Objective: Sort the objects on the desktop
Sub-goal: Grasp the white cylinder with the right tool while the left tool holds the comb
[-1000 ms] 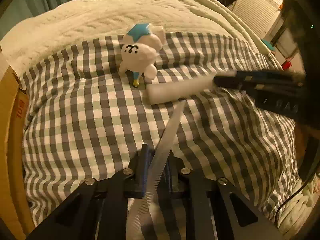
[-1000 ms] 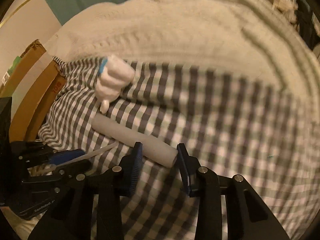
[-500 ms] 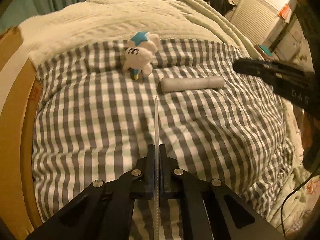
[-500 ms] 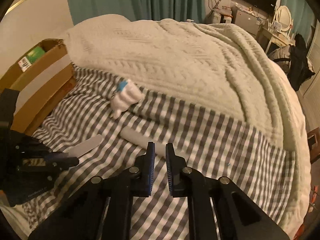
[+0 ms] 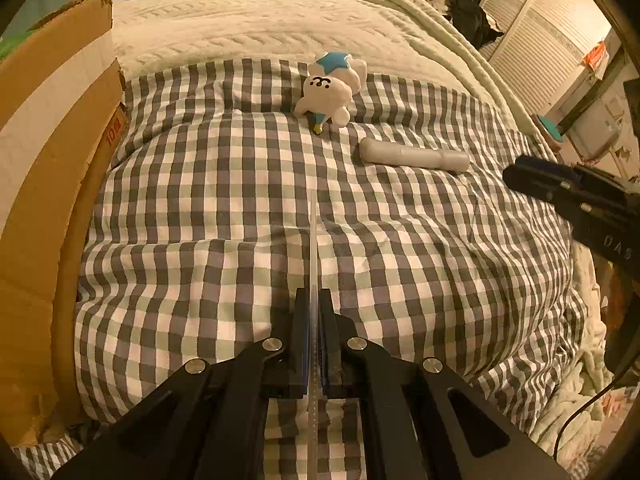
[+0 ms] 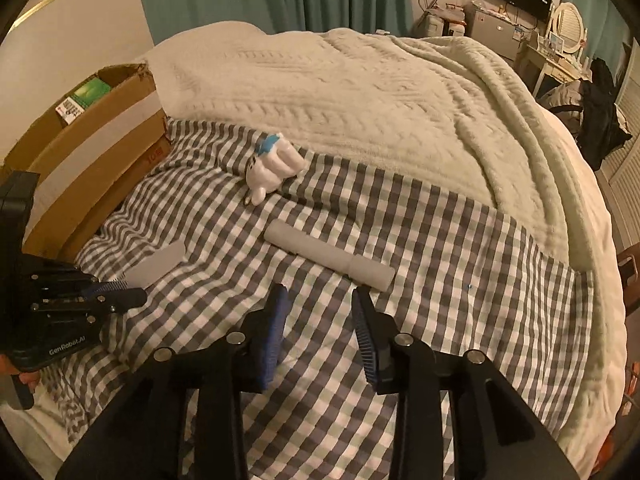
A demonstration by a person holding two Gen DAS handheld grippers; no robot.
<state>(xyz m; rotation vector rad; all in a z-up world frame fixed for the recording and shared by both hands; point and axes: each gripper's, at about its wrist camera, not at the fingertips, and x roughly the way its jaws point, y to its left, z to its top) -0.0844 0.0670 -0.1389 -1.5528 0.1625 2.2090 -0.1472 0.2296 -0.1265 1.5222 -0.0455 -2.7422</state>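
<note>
Right wrist view has the cardboard box (image 6: 92, 148) at upper left, our likely drop spot. Next down, the plush toy (image 6: 272, 168) sits mid-frame on the checked bedsheet (image 6: 460, 280): soft, light, we'd squeeze its body. Below it lies the white cylinder (image 6: 328, 256): probably light and rolly, so grab mid-length. Right gripper (image 6: 320, 312) has just been opening its jaws, nothing between. Left gripper (image 5: 314, 320) is clamped on the thin ruler (image 5: 313, 248), flat and slippery, pinched near one end.
</note>
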